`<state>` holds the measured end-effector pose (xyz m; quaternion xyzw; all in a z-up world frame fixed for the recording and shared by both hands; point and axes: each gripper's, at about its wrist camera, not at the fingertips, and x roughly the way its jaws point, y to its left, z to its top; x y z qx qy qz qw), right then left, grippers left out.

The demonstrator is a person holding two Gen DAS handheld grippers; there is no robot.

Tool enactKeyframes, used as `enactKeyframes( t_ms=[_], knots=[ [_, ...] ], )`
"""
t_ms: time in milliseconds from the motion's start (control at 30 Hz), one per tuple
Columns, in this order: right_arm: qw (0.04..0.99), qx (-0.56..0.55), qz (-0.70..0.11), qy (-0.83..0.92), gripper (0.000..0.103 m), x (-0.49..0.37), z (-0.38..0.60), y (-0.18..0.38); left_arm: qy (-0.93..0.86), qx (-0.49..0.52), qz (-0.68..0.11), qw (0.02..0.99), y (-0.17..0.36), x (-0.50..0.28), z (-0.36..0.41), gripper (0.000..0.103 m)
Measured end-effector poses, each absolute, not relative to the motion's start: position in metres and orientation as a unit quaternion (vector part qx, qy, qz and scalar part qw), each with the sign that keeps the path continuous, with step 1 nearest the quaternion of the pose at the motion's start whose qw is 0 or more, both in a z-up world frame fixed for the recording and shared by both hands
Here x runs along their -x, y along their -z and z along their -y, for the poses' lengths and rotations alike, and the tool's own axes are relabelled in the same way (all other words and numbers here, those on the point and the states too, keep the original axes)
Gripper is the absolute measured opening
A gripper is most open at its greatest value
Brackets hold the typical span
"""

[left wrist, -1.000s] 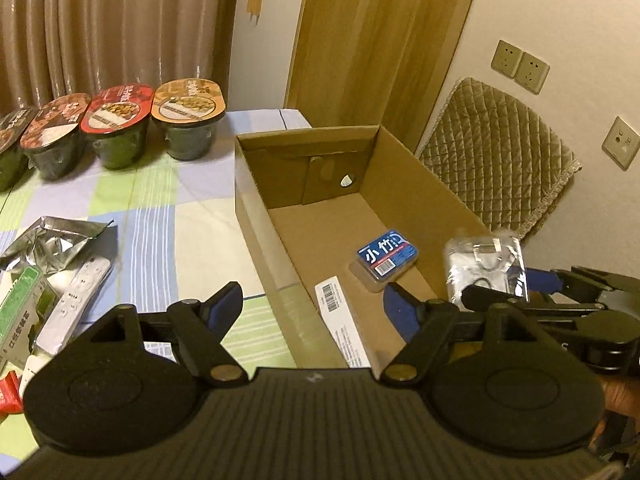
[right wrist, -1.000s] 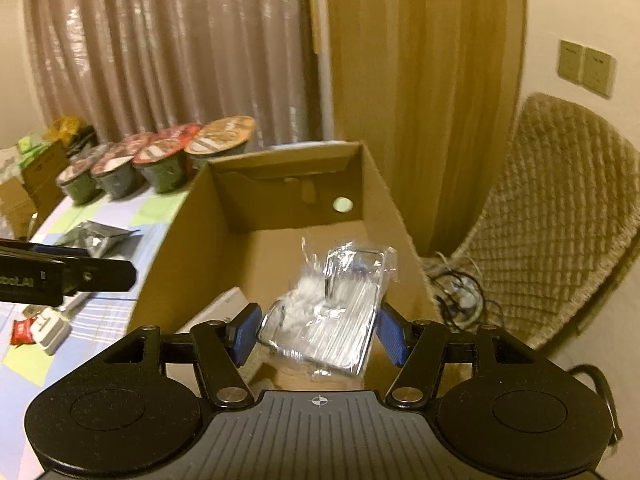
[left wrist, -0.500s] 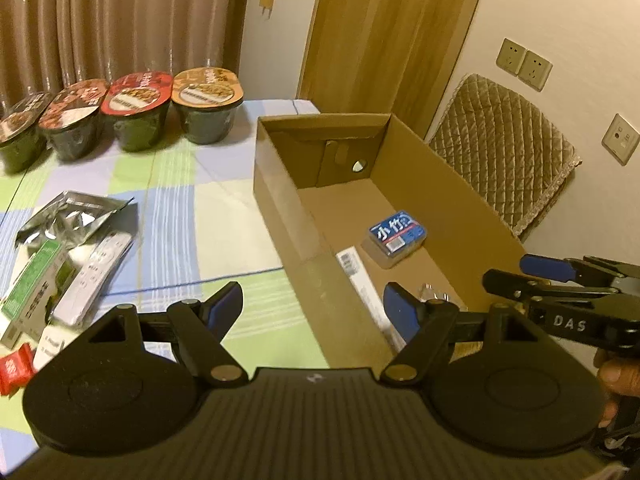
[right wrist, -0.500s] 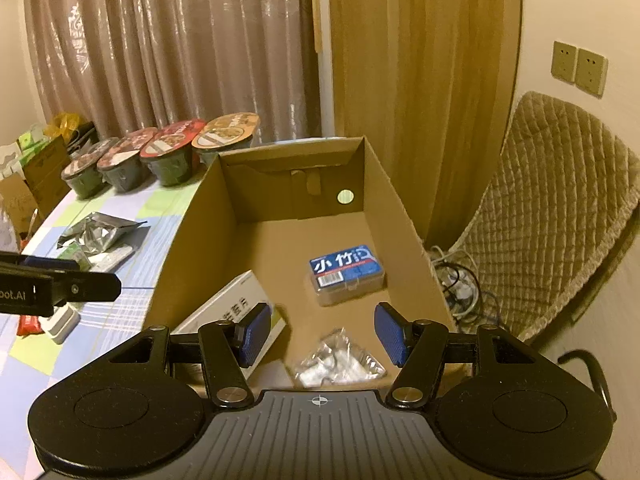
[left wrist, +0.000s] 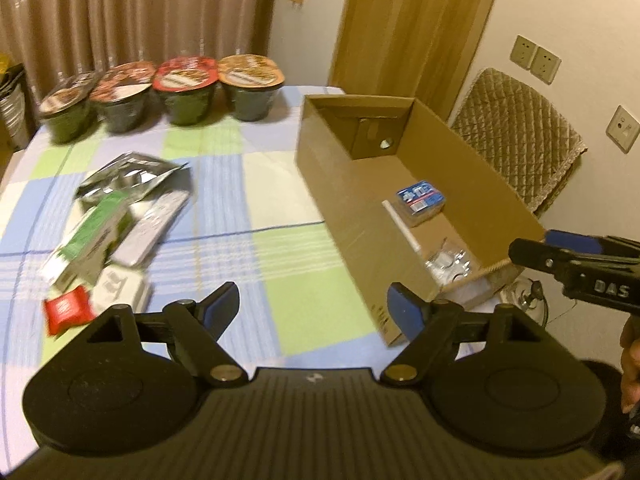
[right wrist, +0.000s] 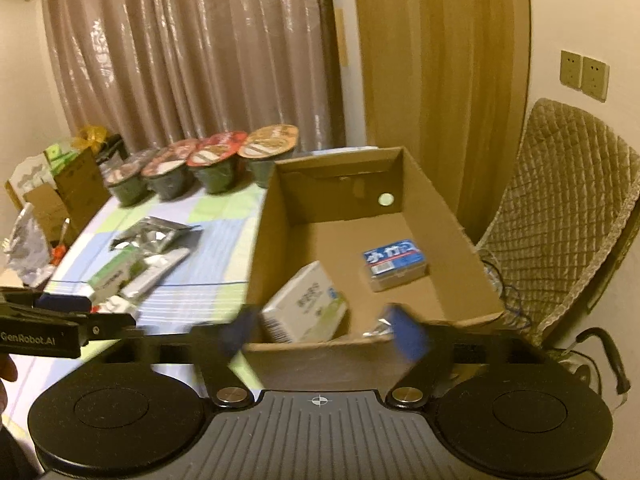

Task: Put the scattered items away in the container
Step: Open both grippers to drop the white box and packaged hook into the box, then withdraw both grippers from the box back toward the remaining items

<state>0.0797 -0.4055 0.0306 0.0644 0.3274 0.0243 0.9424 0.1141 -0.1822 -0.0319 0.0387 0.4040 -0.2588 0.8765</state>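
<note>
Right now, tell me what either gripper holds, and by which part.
Nothing. The left gripper and right gripper are both open and empty; the crinkled clear plastic packet lies in the brown cardboard box.

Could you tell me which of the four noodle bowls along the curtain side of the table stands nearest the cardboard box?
The orange-lidded bowl, at the right end of the row beside the cardboard box; the other three have red or dark lids and stand further left.

We hold our left gripper (left wrist: 314,306) level and forward, its blue-padded fingers (left wrist: 404,312) spread wide with nothing between them. Our right gripper (right wrist: 326,330) is spread as wide and equally empty, its fingertips (right wrist: 408,334) blurred. Part of a hand (left wrist: 630,360) shows behind the right tool's side.
</note>
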Motion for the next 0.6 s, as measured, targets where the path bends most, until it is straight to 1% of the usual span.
enactKeyframes(
  t_ms=[233,300,500,600],
  knots=[
    [0.939,-0.064,-0.33,-0.071,0.096,-0.063,0.367,-0.036,0.226,-0.044,-0.405,0.885,0.023,-0.089,0.136,0.087],
    [0.938,-0.064,-0.332,-0.08,0.096,-0.059,0.356,-0.037,0.218,-0.045,-0.404,0.888,0.021,-0.084,0.123,0.092],
    [0.935,-0.05,-0.336,-0.106,0.096,-0.048,0.325,-0.04,0.197,-0.041,-0.4,0.894,0.015,-0.07,0.09,0.101],
    [0.933,-0.043,-0.339,-0.116,0.096,-0.045,0.312,-0.041,0.185,-0.038,-0.399,0.897,0.013,-0.065,0.073,0.101]
  ],
)
